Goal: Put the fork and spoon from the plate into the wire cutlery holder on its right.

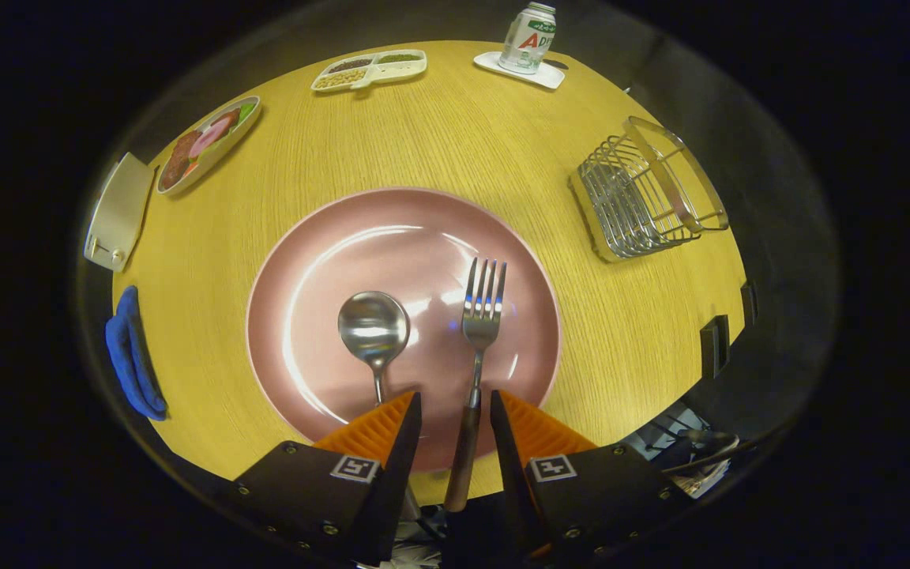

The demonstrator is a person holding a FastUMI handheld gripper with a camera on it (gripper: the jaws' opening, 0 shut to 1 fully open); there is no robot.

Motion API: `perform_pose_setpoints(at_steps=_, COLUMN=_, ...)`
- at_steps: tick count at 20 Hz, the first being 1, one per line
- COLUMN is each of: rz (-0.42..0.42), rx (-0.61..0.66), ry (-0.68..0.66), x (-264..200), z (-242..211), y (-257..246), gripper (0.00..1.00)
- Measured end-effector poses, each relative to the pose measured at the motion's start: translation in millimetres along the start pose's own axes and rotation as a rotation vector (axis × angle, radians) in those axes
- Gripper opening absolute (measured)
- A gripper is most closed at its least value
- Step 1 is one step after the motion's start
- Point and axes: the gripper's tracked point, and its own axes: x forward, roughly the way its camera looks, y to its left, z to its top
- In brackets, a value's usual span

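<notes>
A pink plate (329, 261) lies on the round wooden table just ahead of my fingers. On it rest a metal spoon (374, 328) and a metal fork (480, 316), both with their heads pointing away from me. The fork's brown handle runs back through the gap between my fingers. My gripper (455, 407) is open, its fingers standing on either side of that handle without pressing on it. The spoon's handle disappears under the left finger (392, 431). The wire cutlery holder (644, 190) stands to the right of the plate, beyond the fingers.
At the table's far side are a divided snack tray (368, 69), a can (528, 38) on a white coaster, and an oval dish of food (206, 142). A white box (118, 212) and a blue cloth (133, 356) sit at the left rim.
</notes>
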Motion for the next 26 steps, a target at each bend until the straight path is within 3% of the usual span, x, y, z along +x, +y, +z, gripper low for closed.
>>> perform_pose_setpoints(at_steps=4, rz=0.009, rx=-0.022, ry=0.021, x=2.2, z=-4.6, y=-2.1, gripper=0.36)
perform_pose_setpoints(at_steps=5, rz=-0.006, rx=-0.03, ry=0.03, x=9.5, z=-3.6, y=-3.3, gripper=0.18)
perform_pose_setpoints(at_steps=6, rz=-0.007, rx=-0.05, ry=0.02, x=3.1, z=-1.6, y=-5.4, gripper=0.18)
perform_pose_setpoints(at_steps=7, rz=-0.013, rx=-0.066, ry=0.023, x=5.8, z=-3.5, y=-6.1, gripper=0.07)
perform_pose_setpoints(at_steps=10, rz=-0.074, rx=-0.12, ry=0.024, x=3.2, z=-3.5, y=-15.9, gripper=0.07)
perform_pose_setpoints(at_steps=26, rz=-0.176, rx=-0.153, ry=-0.072, x=-62.4, z=33.6, y=-30.9, gripper=0.07)
